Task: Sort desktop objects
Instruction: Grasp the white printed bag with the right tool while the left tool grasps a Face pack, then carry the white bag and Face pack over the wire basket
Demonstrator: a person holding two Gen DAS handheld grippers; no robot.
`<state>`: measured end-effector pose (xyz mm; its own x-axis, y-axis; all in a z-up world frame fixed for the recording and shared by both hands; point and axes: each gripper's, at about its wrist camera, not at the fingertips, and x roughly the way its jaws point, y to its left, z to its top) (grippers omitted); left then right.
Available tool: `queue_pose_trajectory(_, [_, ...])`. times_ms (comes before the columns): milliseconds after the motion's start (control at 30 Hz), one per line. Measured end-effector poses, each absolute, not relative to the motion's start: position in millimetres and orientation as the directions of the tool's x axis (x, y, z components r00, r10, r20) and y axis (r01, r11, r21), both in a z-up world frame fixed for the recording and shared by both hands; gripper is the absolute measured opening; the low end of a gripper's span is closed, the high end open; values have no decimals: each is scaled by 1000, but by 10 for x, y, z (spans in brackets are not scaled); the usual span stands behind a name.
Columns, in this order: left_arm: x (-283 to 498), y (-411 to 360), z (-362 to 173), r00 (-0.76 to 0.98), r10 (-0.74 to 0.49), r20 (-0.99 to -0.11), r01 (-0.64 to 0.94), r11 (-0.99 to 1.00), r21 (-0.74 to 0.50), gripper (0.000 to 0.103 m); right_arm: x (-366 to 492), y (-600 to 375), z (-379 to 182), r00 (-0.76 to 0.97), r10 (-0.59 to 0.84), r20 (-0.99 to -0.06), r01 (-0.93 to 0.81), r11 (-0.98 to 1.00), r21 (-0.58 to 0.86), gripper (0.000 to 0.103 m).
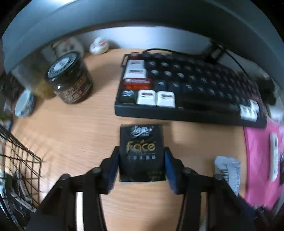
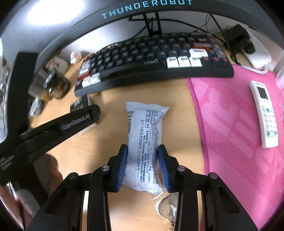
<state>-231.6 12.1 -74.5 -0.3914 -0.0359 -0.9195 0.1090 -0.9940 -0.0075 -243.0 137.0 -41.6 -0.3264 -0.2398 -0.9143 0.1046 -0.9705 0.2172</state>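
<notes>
While the left gripper [image 1: 141,168] pinches a black tissue pack [image 1: 141,152] reading "Face", the right gripper [image 2: 142,167] squeezes a white snack packet [image 2: 144,142] with Chinese print; overhead, the monitor [image 2: 147,10] reads "THUNDEROBOT".

The black tissue pack [image 1: 142,152] lies on the wooden desk [image 1: 79,128] just before the dark mechanical keyboard [image 1: 191,88], with the dark glass jar [image 1: 71,78] to its left. The white snack packet [image 2: 144,142] lies right of the pack, beside the pink mat [image 2: 230,124] bearing the white remote control [image 2: 264,113].

Dim fisheye views, blurred edges, glare top left.
</notes>
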Motion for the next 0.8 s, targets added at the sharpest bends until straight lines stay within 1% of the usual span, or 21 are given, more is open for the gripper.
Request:
queue_pose_trajectory(133, [-2032, 170, -730, -368, -1, -930, 41, -999, -15, 52, -2233, 1448, -404, -329, -227, -917, 134, -972, 192, 36])
queue_pose_trajectory(200, [-1814, 193, -728, -360, 9, -933, -3, -1000, -8, 52, -2164, 1449, -396, -339, -210, -917, 155, -974, 165, 39])
queue_pose_trajectory(267, [-1768, 241, -693, -352, 6, -936, -18, -1000, 1, 52, -2135, 1450, -408, -345, -198, -918, 156, -976, 152, 46])
queue_pose_trajectory(300, [-1720, 240, -692, -354, 1, -935, -19, -1000, 6, 53, -2135, 1451, -431, -343, -194, -919, 152, -977, 150, 49])
queue_pose_trajectory(367, [-1562, 249, -701, -366, -22, -930, -30, -999, 35, 59, -2149, 1455, -474, -337, -192, -922, 146, -978, 150, 49])
queue_pose_trajectory(400, [-1531, 266, -698, -372, -30, -928, -34, -998, 46, 60, -2153, 1448, -493, -335, -189, -923, 144, -978, 148, 49])
queue_pose_trajectory(433, [-1503, 270, -664, -376, -32, -926, -36, -998, 49, 60, -2146, 1441, -486, -344, -184, -921, 145, -979, 142, 45])
queue_pose_trajectory(467, [-1467, 268, -653, -377, -34, -926, -36, -998, 51, 59, -2142, 1425, -483, -349, -183, -919, 147, -979, 139, 37])
queue_pose_trajectory(500, [-1429, 239, -634, -378, -29, -925, -35, -998, 46, 52, -2136, 1410, -471, -353, -174, -919, 149, -981, 128, 36])
queue_pose_trajectory(533, [-1452, 244, -640, -378, -27, -925, -34, -999, 43, 52, -2128, 1403, -453, -355, -176, -918, 151, -980, 129, 34])
queue_pose_trajectory(733, [-1401, 252, -589, -383, -15, -924, -47, -998, 35, 52, -2063, 1402, -374, -356, -206, -912, 153, -975, 161, 33])
queue_pose_trajectory(800, [-1512, 237, -576, -396, -16, -918, -53, -998, 40, 51, -2029, 1388, -328, -360, -216, -908, 157, -973, 169, 33])
